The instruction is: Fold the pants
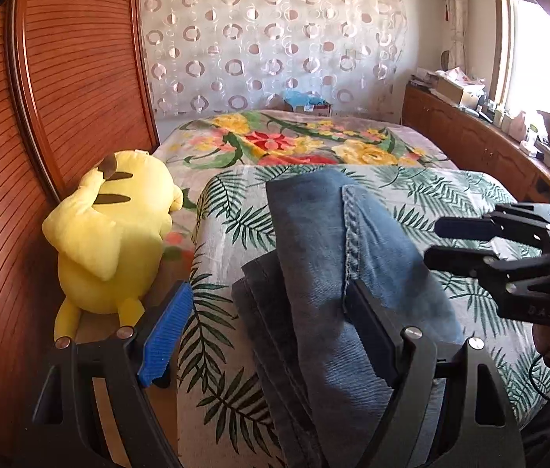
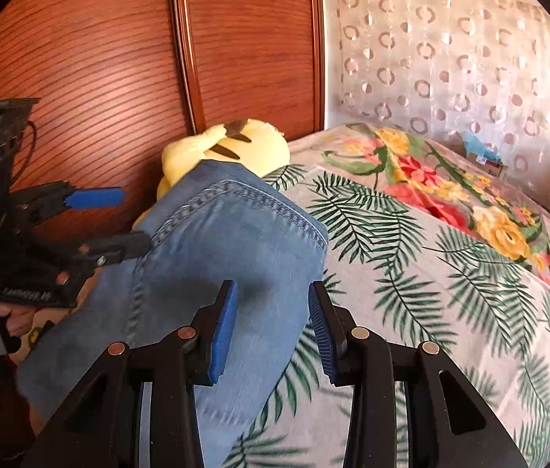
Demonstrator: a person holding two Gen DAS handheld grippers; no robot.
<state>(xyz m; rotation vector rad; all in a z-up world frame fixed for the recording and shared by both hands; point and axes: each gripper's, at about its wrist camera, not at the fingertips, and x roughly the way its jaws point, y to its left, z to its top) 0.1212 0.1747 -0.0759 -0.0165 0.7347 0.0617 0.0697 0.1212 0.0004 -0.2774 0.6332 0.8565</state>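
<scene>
Left gripper (image 1: 267, 323) spread wide over the jeans (image 1: 345, 241), nothing pinched between the pads. Right gripper (image 2: 271, 319) roughly half open, hovering just above the denim's near edge, also empty. Jeans lying already doubled on the leaf-print sheet (image 2: 411, 273) at the bed's near end, a seam running down the top layer, darker underside showing along the left edge. Yellow plush toy (image 1: 115, 230) parked just beside them against the wooden headboard (image 1: 80, 78). Looks like a pause between folds: one fold laid, both tools free and lining up for the next. Next move likely calls for closing on an edge of the folded stack, both layers together, then carrying it across without dragging the lower layer or nudging the toy.
</scene>
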